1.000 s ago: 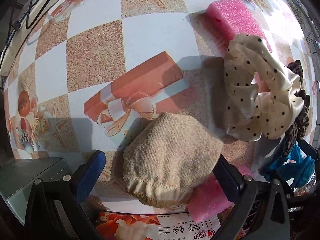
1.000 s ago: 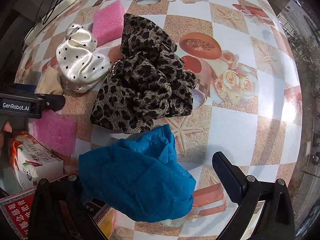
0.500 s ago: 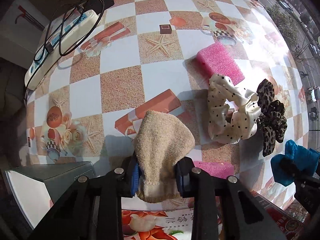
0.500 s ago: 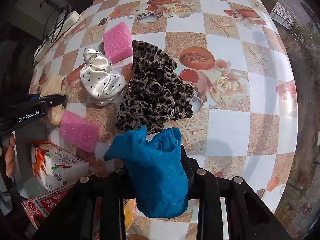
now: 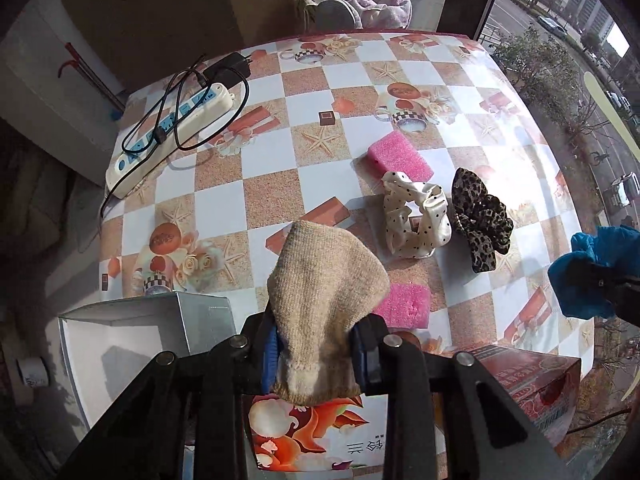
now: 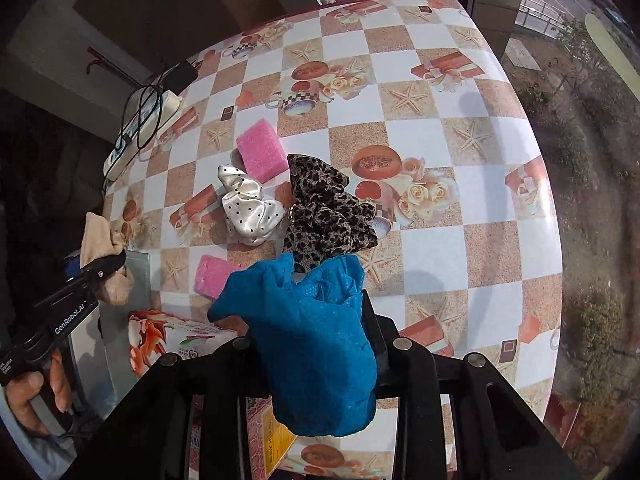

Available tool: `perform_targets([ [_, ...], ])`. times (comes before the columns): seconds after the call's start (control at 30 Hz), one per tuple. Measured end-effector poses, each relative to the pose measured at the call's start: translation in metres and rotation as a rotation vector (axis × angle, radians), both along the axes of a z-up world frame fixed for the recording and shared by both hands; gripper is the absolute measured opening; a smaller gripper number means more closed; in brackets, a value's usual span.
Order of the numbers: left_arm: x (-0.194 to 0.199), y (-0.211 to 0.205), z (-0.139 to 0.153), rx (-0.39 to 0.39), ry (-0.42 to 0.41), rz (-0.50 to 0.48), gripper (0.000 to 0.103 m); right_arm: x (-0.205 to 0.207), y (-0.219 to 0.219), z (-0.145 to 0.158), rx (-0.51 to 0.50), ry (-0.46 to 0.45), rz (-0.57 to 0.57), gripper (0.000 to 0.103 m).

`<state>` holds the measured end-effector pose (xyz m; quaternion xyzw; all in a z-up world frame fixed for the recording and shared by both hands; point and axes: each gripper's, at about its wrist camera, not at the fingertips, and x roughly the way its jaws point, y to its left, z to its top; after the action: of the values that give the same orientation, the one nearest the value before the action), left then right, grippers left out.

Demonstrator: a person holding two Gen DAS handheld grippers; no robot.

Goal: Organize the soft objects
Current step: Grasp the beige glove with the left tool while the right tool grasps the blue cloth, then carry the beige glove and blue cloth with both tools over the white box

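My left gripper (image 5: 316, 344) is shut on a beige knitted cloth (image 5: 324, 292) and holds it high above the table, near an open white box (image 5: 132, 344). My right gripper (image 6: 316, 332) is shut on a blue cloth (image 6: 316, 340), also lifted; it also shows in the left wrist view (image 5: 588, 272). On the table lie a white polka-dot scrunchie (image 5: 416, 220), a leopard-print scrunchie (image 5: 480, 216) and two pink sponges (image 5: 400, 156) (image 5: 404, 300). The left gripper with the beige cloth shows at the left of the right wrist view (image 6: 104, 256).
A white power strip with black cables (image 5: 172, 128) lies at the table's far left. Printed cartons (image 5: 320, 432) (image 5: 532, 384) stand at the near edge. A chair with laundry (image 5: 352, 8) is behind the table. The patterned tablecloth (image 6: 460, 208) covers the table.
Both grippers closed on their cloths, beige on the left and blue on the right, then lifted them up and back from the table. The scrunchies and sponges have not moved.
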<state>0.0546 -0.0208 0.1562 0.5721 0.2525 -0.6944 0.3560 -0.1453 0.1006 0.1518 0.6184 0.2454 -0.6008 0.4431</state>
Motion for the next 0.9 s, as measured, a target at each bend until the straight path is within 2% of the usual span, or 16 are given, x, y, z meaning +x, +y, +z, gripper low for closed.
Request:
perform_targets([
  [0.47, 0.051, 0.059, 0.036, -0.010, 0.031, -0.085, 0.032, 0.055, 0.021, 0.059, -0.048, 0.045, 0.013, 0.033],
  [0.67, 0.083, 0.068, 0.047, -0.019, 0.043, -0.057, 0.032, 0.097, 0.020, 0.079, -0.077, 0.049, 0.068, 0.033],
  [0.9, 0.116, 0.073, 0.055, -0.033, 0.059, -0.003, 0.032, 0.151, 0.006, 0.086, -0.091, 0.020, 0.159, 0.033],
])
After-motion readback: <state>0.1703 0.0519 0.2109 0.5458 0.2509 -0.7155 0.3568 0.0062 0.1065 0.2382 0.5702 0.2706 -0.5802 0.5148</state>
